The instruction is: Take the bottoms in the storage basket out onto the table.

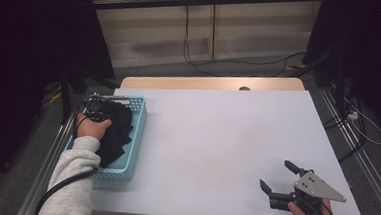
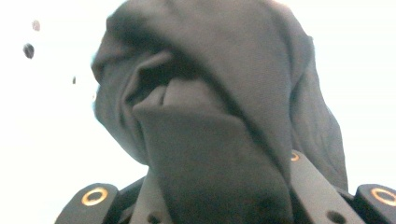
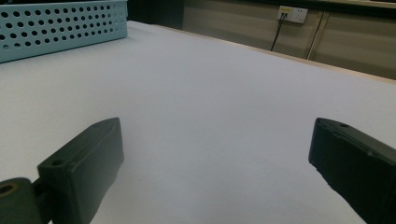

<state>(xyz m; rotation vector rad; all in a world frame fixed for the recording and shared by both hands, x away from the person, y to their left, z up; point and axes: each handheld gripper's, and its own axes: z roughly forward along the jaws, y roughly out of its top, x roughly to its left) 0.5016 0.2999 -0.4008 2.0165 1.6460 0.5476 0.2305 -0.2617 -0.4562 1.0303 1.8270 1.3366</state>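
One dark cloth (image 1: pixel 116 133), one blue basket (image 1: pixel 136 134), two grippers.
We see the left gripper (image 1: pixel 98 108) clamped on the cloth over the basket; the right gripper (image 1: pixel 277 178) rests wide open, empty, on the white table (image 1: pixel 216 139). No writing legible.

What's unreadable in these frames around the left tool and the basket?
- Left tool: in the high view its tips are sunk in the black cloth.
- Left gripper view: the cloth drapes over the jaws, hiding the pads' contact; the background is washed out white.
- Blue basket: its floor is covered by the cloth, its near-left corner by the grey sleeve.
- Right tool: open, nothing between the jaws.
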